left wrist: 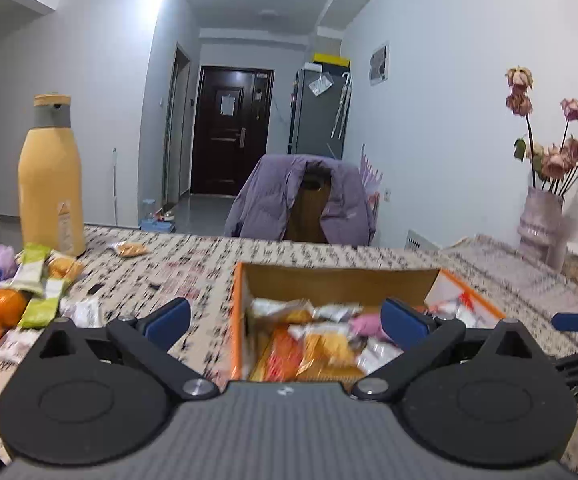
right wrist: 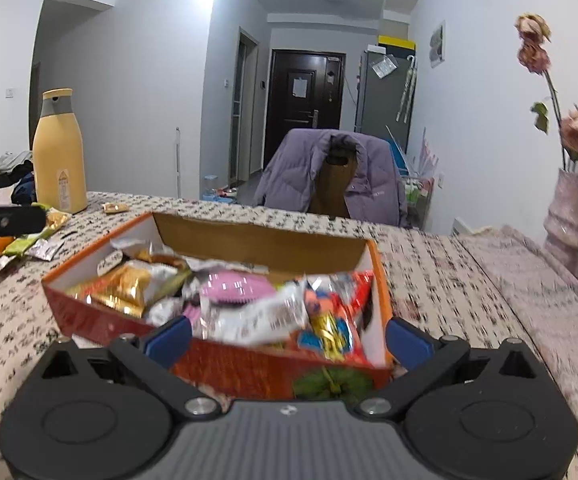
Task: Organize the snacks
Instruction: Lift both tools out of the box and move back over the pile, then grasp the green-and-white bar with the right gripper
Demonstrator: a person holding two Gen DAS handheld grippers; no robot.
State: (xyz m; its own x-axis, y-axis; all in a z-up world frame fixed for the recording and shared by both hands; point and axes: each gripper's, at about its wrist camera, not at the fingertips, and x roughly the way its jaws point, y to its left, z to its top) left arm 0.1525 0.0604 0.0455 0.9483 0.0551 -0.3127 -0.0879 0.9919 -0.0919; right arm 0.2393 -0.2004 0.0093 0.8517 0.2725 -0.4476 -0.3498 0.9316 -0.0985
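While both the left gripper (left wrist: 285,318) and right gripper (right wrist: 287,338) hang spread and empty, we judge the loose packets (left wrist: 41,300) at the table's (left wrist: 193,272) left edge light, crinkly; pinch mid-wrapper

box (left wrist: 245,320) near wall hidden behind left gripper body | snack packets (right wrist: 249,304) motion-blurred, print unreadable | vase (right wrist: 573,224) and flowers cut at 3 o'clock edge
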